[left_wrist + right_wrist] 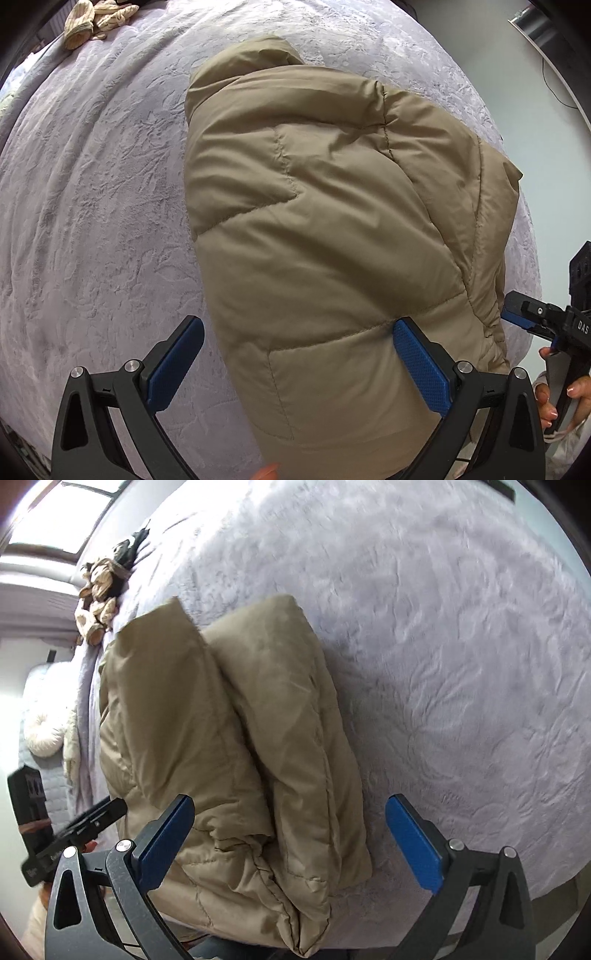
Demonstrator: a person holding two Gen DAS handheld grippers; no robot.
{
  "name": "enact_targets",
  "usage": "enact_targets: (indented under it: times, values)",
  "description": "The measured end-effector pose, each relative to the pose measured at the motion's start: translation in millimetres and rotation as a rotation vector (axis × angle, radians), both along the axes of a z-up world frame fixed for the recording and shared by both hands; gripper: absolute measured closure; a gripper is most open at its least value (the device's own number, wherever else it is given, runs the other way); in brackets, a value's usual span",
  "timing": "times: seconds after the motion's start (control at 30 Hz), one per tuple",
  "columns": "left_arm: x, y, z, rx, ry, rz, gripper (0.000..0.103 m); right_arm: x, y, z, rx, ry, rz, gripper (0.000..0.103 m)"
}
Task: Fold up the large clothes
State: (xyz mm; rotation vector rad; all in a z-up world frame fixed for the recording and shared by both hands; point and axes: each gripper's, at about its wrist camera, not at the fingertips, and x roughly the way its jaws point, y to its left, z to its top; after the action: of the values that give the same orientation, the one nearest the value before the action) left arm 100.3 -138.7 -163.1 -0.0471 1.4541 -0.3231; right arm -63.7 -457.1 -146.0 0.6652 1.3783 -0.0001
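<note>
A tan puffer jacket (325, 229) lies folded into a thick bundle on the lavender bedspread (92, 221). My left gripper (299, 365) hovers over its near end, open wide. One blue pad (421, 365) sits against the fabric and the other pad (177, 365) is over bare bedspread. In the right wrist view the jacket (236, 746) shows two padded folds side by side. My right gripper (290, 842) stands open above its near corner, and neither pad presses on it. Each gripper shows at the edge of the other's view: right gripper (532, 321), left gripper (88, 823).
A beige striped garment (92, 22) lies crumpled at the far corner of the bed, also seen as a beige heap (98, 598). A white round cushion (42, 734) sits beyond the bed's left side. A person's hand (554, 402) holds the right gripper's handle. The bedspread (461, 683) spreads wide to the right.
</note>
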Motion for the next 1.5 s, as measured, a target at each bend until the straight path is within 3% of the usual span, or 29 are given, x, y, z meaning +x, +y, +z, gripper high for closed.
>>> enact_targets:
  times: [0.27,0.47,0.7,0.93,1.17,1.5]
  values:
    - [1.2,6.4,-2.6,-0.056,0.014,-0.019,0.0,2.3,-11.3,-10.1,0.022,0.024,-0.025,0.0]
    - [6.2,35.8,-9.1,-0.126,0.047,0.077,0.0,4.0,-16.4,-11.0,0.031,0.016,-0.027,0.0]
    - [11.9,65.9,-14.2,-0.334,0.065,0.153,0.0,3.8,-23.3,-15.1,0.087,-0.001,-0.036,0.0]
    - [16.7,71.1,-31.9,-0.5,0.138,0.138,0.0,11.3,-30.4,-25.2,0.165,-0.017,-0.032,0.0]
    - [18.2,75.3,-61.4,-0.534,0.177,0.138,0.0,27.6,-30.0,-40.1,0.286,-0.05,0.024,0.0]
    - [22.3,68.8,-104.2,-0.662,0.242,0.187,0.0,67.7,-7.1,-77.5,0.399,-0.028,0.149,0.0]
